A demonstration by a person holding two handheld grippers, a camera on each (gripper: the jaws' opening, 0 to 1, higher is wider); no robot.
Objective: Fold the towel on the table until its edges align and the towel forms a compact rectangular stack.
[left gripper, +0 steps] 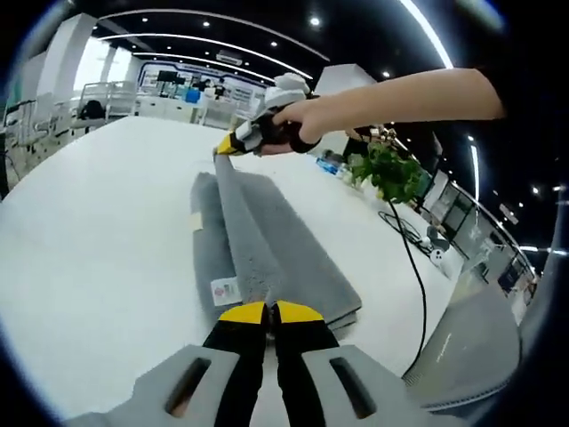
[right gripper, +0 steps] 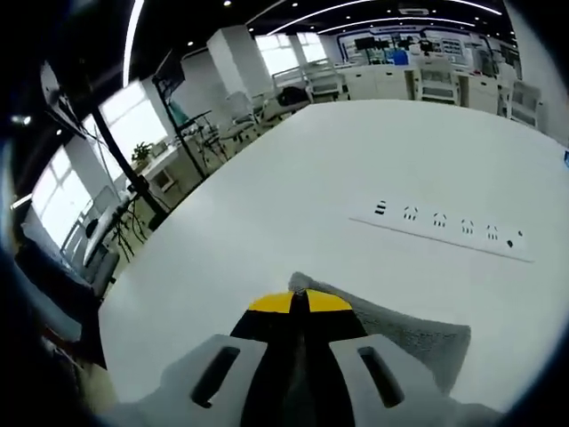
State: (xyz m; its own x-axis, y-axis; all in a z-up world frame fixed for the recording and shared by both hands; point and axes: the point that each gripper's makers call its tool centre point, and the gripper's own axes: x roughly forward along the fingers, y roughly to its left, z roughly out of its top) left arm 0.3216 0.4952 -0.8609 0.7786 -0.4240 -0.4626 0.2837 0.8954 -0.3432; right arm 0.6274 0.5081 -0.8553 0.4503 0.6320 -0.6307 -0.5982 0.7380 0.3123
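A grey towel (left gripper: 293,258) lies folded lengthwise on the white table (left gripper: 98,240), with a raised ridge of cloth stretched taut between both grippers. My left gripper (left gripper: 268,311) is shut on the near end of that ridge, beside a small white label (left gripper: 225,290). At the far end the right gripper (left gripper: 228,148), held by a person's hand (left gripper: 298,120), is shut on the other end. In the right gripper view, my right gripper (right gripper: 299,302) is shut on a grey towel corner (right gripper: 400,334) that hangs out to its right over the table.
A white power strip (right gripper: 444,227) lies on the table (right gripper: 267,205). A green plant (left gripper: 387,169) and a black cable (left gripper: 413,267) sit near the table's right edge. Office desks and chairs stand beyond the table.
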